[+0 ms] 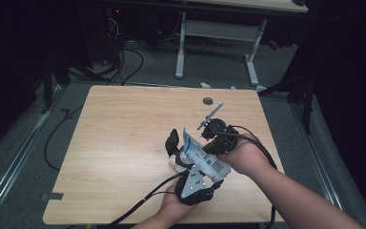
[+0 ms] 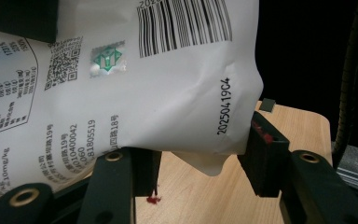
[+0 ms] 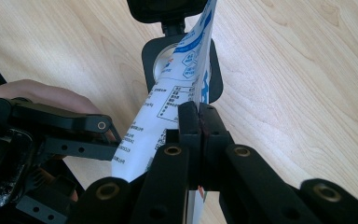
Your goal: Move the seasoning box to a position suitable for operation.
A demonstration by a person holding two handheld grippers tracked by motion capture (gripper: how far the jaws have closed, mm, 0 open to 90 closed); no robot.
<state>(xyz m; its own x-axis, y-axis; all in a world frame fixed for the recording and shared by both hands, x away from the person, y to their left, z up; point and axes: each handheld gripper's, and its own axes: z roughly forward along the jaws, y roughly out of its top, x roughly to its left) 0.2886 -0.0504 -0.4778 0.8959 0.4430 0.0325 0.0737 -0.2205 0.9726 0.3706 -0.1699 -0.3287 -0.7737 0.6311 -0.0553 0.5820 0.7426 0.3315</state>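
A white bag (image 1: pixel 205 160) with blue print and a barcode hangs a little above the wooden table (image 1: pixel 124 143), held between both hands. My left gripper (image 1: pixel 183 150) comes up from the near edge, and its two jaws press the bag's (image 2: pixel 144 93) puffy lower end from either side. In the left gripper view (image 2: pixel 200 158) the bag fills the span between the pads. My right gripper (image 1: pixel 208 143) reaches in from the right. Its jaws (image 3: pixel 199 112) are shut tight on the bag's (image 3: pixel 186 56) thin flat edge.
A small grey disc (image 1: pixel 208 100) sits near the table's far edge. A piece of tape (image 1: pixel 52 196) marks the near left corner. There is a red spot (image 2: pixel 154 199) on the wood under the left jaws. A white desk frame (image 1: pixel 219 33) and cables (image 1: pixel 124 62) lie beyond on the floor.
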